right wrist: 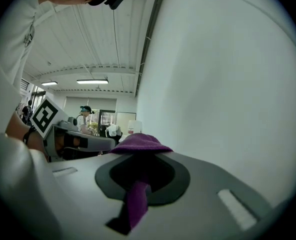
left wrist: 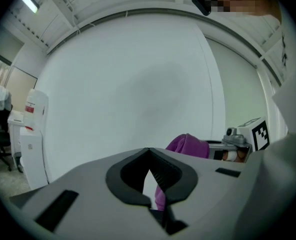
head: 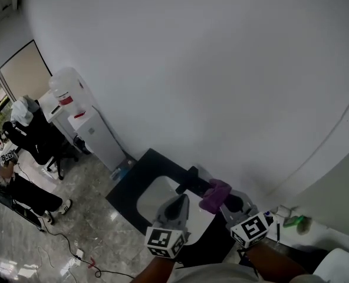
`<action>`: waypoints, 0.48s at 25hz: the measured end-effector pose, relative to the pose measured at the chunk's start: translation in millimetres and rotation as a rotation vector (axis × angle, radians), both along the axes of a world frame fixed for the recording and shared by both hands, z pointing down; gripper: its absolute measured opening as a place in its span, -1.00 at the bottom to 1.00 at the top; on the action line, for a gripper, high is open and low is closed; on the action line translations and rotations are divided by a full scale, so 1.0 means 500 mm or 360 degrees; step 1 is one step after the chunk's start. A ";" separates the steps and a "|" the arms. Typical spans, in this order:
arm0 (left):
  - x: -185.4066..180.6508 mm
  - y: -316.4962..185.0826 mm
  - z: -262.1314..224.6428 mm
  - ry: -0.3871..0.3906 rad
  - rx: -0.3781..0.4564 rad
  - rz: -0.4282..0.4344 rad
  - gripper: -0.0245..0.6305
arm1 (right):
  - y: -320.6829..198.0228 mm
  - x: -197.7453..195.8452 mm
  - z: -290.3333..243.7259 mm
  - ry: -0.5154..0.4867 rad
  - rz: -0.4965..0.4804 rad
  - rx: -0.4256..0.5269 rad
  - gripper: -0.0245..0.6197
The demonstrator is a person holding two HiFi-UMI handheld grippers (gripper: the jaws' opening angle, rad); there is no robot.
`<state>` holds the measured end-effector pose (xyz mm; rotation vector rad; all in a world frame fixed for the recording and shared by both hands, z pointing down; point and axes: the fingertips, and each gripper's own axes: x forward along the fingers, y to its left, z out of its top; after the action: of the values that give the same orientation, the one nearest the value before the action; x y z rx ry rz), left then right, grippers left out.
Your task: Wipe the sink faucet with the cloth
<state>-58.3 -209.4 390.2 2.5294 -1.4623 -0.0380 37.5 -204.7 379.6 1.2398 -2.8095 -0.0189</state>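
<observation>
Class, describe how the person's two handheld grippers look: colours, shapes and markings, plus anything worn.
Both the left gripper and the right gripper have smooth grey bodies that taper to two jaws with a black ribbed lining. Each carries a white cube printed with black square markers. The person wears a light-coloured top.

Purple cloth (head: 213, 197), bunched, pinched in the right hand-held gripper (head: 223, 194), touching the black faucet (head: 190, 180), over the white sink (head: 154, 196)

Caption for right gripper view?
Right gripper shut on purple cloth, held beside a white wall.
</observation>
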 end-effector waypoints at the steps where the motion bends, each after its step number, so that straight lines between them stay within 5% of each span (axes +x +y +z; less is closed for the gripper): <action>1: 0.002 0.003 0.001 0.0020 -0.0009 0.0006 -0.91 | 0.002 0.003 -0.001 0.0004 0.0007 0.0002 -0.85; 12: -0.004 0.020 -0.005 0.0025 -0.0020 -0.0022 -0.91 | 0.000 0.022 -0.002 -0.0037 0.0032 -0.0049 -0.85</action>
<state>-60.5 -199.3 387.5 2.5037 -1.4693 -0.0509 48.3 -204.7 378.3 1.2693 -2.8054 0.0399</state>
